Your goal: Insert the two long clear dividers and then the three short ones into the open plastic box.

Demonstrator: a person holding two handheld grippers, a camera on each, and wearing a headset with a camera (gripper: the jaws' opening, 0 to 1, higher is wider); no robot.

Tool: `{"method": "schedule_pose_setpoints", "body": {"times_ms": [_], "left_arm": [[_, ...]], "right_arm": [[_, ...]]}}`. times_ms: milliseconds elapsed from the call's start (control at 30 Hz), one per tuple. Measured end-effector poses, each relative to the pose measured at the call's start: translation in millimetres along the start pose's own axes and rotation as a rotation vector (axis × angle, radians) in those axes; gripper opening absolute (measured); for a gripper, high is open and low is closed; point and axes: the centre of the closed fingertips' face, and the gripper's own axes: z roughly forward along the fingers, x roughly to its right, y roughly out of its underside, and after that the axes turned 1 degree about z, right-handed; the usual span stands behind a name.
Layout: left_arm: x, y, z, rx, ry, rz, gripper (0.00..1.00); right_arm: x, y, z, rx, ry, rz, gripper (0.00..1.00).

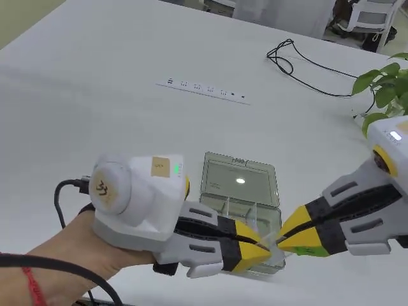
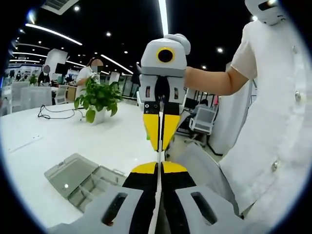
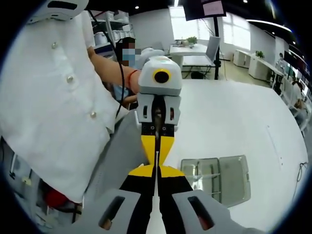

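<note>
While your left gripper (image 1: 258,247) and right gripper (image 1: 285,234) pinch one clear divider (image 1: 276,240), the open box (image 1: 239,178) lies beneath them on the white office table (image 1: 115,70), plant (image 1: 386,86) beyond.

Bright overhead light, sharp focus, fisheye-warped edges.

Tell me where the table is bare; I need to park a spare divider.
Bare: the stretch left of the box, between the power strip and the left gripper; and right of the lid, between cable and plant. Crowded: the box's near corner, where the right gripper meets the left, both shut on a clear divider.
</note>
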Motion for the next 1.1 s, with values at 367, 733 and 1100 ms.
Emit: {"method": "schedule_pose_setpoints", "body": {"times_ms": [367,733,1100], "left_arm": [[-2.6,6.7,-2.8,-0.021,-0.020,-0.008,0.01],[-10.5,15.7,-10.2,-0.043,-0.064,-0.033,0.07],[-27.6,24.3,-26.3,-0.058,-0.151,-0.049,0.21]], "right_arm": [[3.2,1.0,1.1,-0.005,0.018,-0.004,0.03],[12.4,5.1,-2.5,-0.016,0.060,0.007,0.03],[34.3,18.0,-8.9,-0.044,0.140,0.036,0.03]]}}
